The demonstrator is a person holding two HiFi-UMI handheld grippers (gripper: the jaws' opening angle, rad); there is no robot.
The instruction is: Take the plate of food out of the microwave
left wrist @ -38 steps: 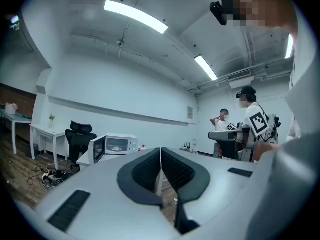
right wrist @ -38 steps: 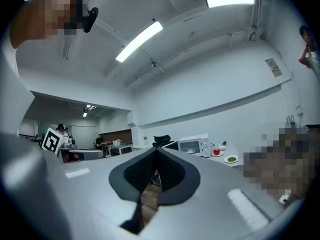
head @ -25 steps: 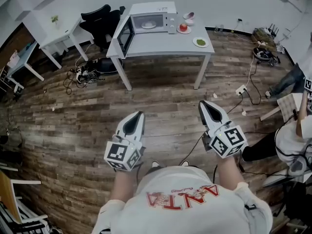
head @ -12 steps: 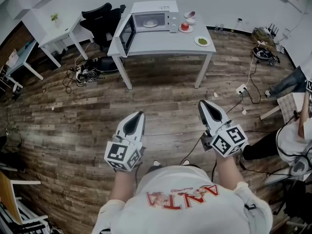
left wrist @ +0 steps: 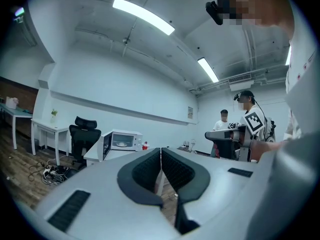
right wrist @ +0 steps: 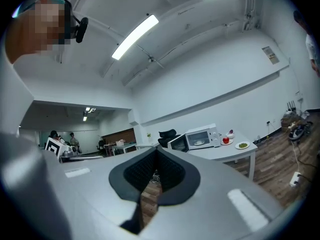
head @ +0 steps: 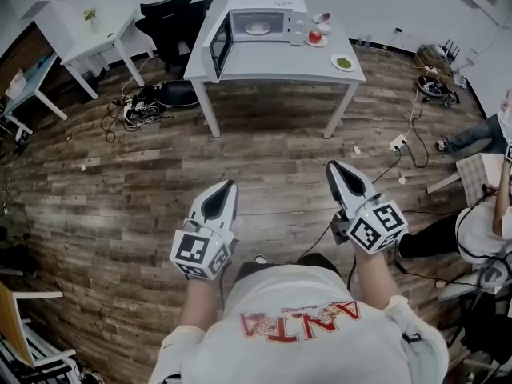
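Left claw (head: pixel 227 186) and right claw (head: pixel 335 167), both clenched with nothing between the jaws, held level above the wooden floor (head: pixel 144 174), well apart from the counter (head: pixel 272 64). The plate of food (head: pixel 258 30) sits inside the microwave (head: pixel 264 2) on the counter, its door (head: pixel 221 46) standing open.

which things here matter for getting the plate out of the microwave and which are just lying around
For the job: microwave, door open; plate of food inside it; left gripper and right gripper, both shut and empty.
Lying about: red fruit; plate of greens; black chair; floor cables.
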